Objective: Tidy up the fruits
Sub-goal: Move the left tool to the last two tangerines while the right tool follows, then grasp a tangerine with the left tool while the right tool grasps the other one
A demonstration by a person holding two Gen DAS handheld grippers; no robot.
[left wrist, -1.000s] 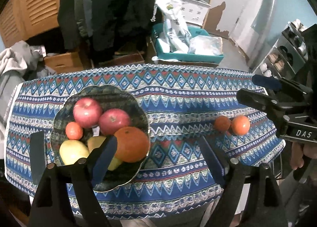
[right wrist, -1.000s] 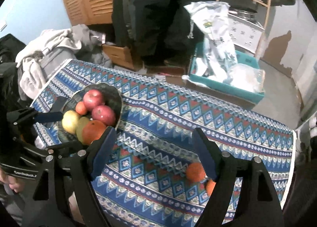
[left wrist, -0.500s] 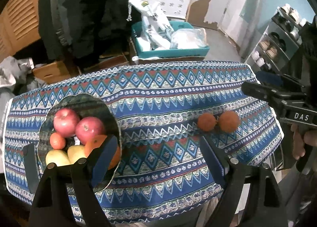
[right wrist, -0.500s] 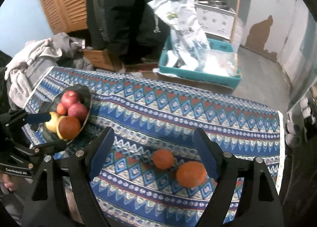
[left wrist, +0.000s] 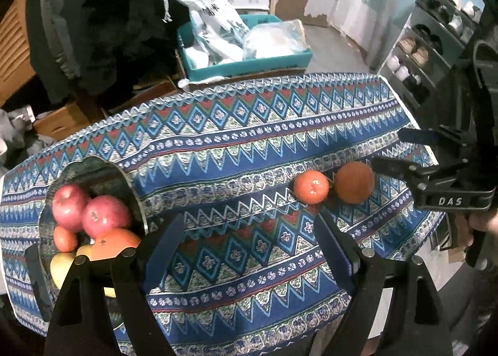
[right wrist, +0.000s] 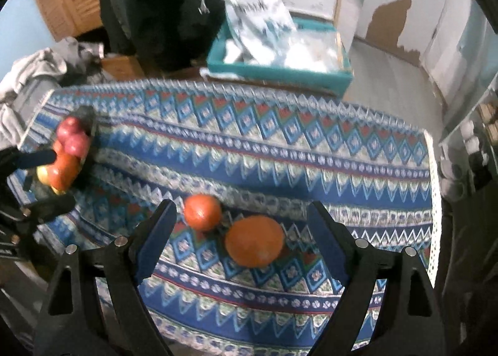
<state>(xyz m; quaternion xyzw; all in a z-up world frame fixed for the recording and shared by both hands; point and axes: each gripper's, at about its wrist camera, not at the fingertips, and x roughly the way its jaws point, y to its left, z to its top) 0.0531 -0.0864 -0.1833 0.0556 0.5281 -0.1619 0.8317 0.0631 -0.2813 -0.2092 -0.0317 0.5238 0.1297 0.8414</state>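
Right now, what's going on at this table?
A person holds a gripper in each hand over a patterned tablecloth. The right gripper, jaws opening and touching nothing, hangs over the large orange and the smaller orange lying loose on the cloth. The left gripper is open and empty near the fruit bowl, which holds apples and more fruit.

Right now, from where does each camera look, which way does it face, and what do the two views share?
Left wrist: sits on the left gripper, faces down over the patterned tablecloth, fruit bowl at its left; own open fingers show, plus the right gripper and a hand.
Right wrist: sits on the right gripper, jaws opening, faces down at the small orange and large orange; own fingers show.
Shared: both oranges, bowl, tablecloth, teal bin.
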